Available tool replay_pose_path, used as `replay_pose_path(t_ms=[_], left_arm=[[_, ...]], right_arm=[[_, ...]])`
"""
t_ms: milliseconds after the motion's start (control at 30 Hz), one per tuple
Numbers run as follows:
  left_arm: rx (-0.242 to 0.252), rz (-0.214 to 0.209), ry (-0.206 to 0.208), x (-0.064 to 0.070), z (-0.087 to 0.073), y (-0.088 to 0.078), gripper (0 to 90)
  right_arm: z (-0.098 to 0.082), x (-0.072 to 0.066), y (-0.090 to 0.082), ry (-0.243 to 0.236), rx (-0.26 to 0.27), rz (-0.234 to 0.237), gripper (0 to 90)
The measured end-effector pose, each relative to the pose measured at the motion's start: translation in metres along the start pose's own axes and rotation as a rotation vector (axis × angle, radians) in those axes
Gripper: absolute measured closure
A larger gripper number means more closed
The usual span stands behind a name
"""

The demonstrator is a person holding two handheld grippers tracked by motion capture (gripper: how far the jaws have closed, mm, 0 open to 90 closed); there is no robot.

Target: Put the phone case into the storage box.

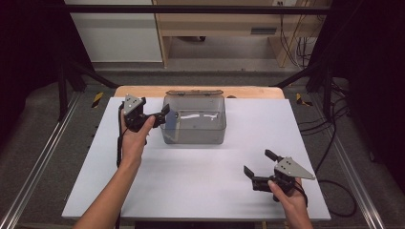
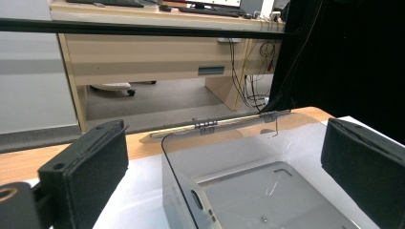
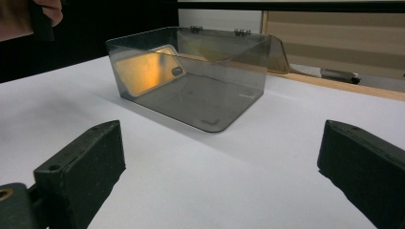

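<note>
A smoky clear plastic box (image 1: 194,119) stands at the back middle of the white tabletop (image 1: 191,181), with its hinged lid (image 1: 193,93) folded back. My left gripper (image 1: 168,117) is open at the box's left wall. In the left gripper view that wall (image 2: 181,191) rises between the two wide-apart jaws of the left gripper (image 2: 224,143), and the box floor (image 2: 267,195) looks bare. My right gripper (image 1: 260,162) is open near the front right of the table, apart from the box. In the right gripper view the right gripper (image 3: 219,143) holds nothing and faces the box (image 3: 191,81).
A wooden strip (image 1: 143,90) edges the table's back. Beyond it stand a wooden desk (image 1: 229,24) and a white cabinet (image 1: 114,33). Cables (image 1: 334,124) hang off the right side. A black bar (image 1: 191,8) crosses overhead at the back.
</note>
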State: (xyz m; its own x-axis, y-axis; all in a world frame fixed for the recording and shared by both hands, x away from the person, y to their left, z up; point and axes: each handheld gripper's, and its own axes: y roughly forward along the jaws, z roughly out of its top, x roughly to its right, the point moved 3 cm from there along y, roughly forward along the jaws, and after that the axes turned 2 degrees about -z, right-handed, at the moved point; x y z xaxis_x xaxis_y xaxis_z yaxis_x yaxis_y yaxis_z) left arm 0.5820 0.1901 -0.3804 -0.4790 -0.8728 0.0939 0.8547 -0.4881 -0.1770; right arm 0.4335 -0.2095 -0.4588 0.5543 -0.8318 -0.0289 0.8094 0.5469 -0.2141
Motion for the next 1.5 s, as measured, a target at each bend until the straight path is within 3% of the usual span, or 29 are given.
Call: replay_pose_path(t_ms=[533, 1500], left_arm=[[0.038, -0.038, 0.041, 0.004, 0.001, -0.014, 2.4], [0.058, -0.03, 0.007, -0.013, -0.014, -0.042, 2.3]], right_arm=[[0.0, -0.001, 0.0, -0.001, 0.0, 0.0, 2.4], [-0.001, -0.002, 0.001, -0.005, -0.007, 0.004, 2.4]])
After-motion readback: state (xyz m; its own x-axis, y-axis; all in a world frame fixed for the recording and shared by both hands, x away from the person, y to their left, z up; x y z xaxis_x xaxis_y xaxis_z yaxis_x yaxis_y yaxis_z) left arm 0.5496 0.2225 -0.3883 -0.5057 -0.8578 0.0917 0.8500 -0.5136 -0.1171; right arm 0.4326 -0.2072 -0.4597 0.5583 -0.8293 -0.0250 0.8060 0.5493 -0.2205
